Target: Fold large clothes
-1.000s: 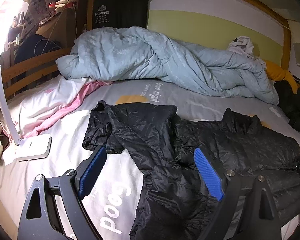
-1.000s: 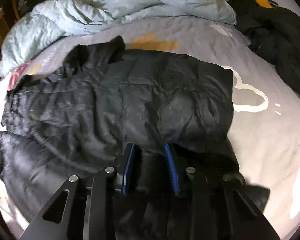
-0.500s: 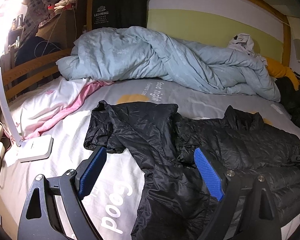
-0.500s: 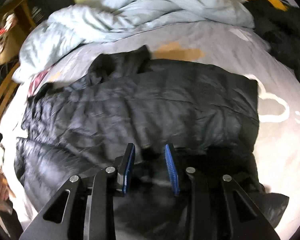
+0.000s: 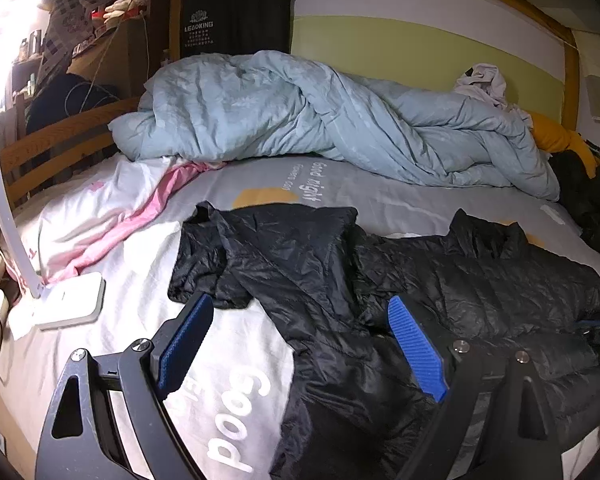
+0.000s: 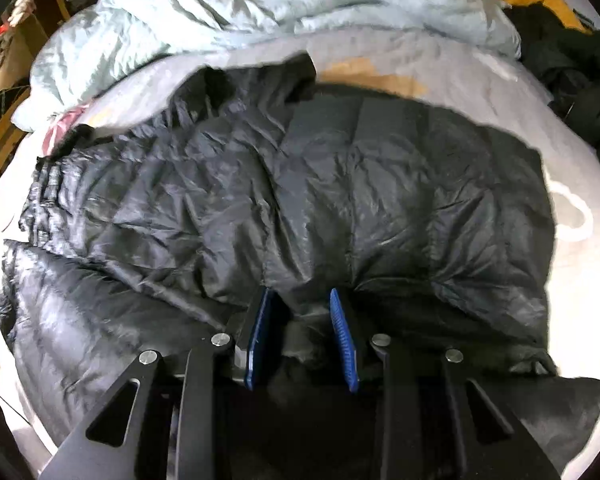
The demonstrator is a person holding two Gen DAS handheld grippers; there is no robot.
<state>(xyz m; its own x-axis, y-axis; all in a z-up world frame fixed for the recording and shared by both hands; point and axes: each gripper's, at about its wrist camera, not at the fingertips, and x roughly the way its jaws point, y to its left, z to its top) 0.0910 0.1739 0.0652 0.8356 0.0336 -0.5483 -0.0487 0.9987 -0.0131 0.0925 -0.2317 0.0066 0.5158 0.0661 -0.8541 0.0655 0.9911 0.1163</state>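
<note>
Jacket (image 6: 300, 184) hem hidden under right gripper (image 6: 302, 300); edges motion-blurred.

Black claw (image 5: 300, 328), blue ribbed pads (image 5: 414, 346), silver screws (image 6: 220, 339)

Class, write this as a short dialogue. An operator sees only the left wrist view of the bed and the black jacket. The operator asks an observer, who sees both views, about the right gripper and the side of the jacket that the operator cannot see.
Operator: On the left wrist view I can't make out the right gripper. Does it have the jacket?
Observer: Yes. Its jaws are close together, with a bunch of the jacket's near edge pinched between the pads.
Operator: What lies past the jacket on that side?
Observer: Bare sheet, with a white outline print just beyond the jacket's edge.
</note>
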